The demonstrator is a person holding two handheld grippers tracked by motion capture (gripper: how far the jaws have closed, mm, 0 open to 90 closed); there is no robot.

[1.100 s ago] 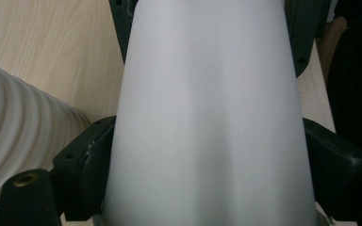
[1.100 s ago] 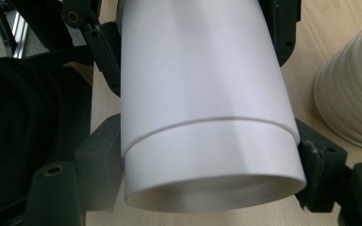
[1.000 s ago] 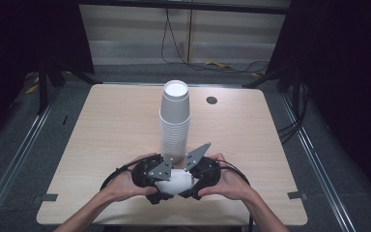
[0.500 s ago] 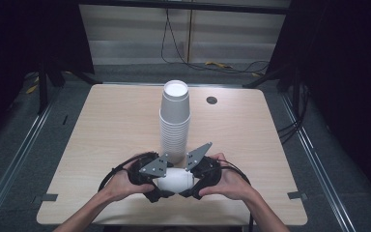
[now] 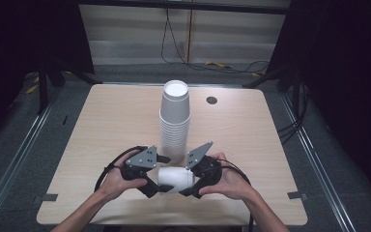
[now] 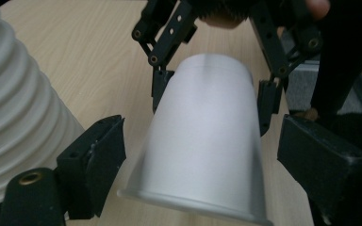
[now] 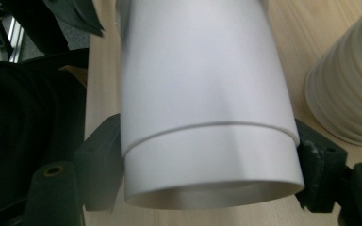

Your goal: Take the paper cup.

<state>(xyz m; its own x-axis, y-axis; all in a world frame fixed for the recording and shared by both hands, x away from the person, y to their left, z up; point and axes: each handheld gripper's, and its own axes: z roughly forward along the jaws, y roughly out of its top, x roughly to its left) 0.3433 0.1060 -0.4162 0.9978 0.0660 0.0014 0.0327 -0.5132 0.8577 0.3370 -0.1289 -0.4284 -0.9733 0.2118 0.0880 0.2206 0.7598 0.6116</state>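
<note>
I'm looking at a white paper cup (image 5: 175,179) lying level just above the near edge of the table (image 5: 101,125), held between the two grippers, directly in front of the tall stack of cups (image 5: 175,121) that stands upside down mid-table.

Right gripper (image 5: 196,180): in the right gripper view the cup (image 7: 207,108) sits between its jaws, both pads pressed on the wall. There's a seam line across the wall there, looks like two cups nested, one sleeve over the other. So the right is pinching the cup.

Left gripper (image 5: 150,180): in the left gripper view the cup's rim (image 6: 195,207) faces the camera and the cup (image 6: 202,141) runs away toward the right gripper (image 6: 217,101), whose black links show around the far end. Left jaws have just been closing in, with the cup's rim end between them. I see a gap between each pad and the cup wall here, so I read them as spread around it, not pressing.

Both hands come in from the bottom of the high view, left hand (image 5: 118,179) and right hand (image 5: 227,179) facing each other across the cup. Grey plates on top of both grippers tilt up toward the stack. The stack's ribbed side is just beside the cup in both gripper views, not touching it as far as I can tell.
</note>
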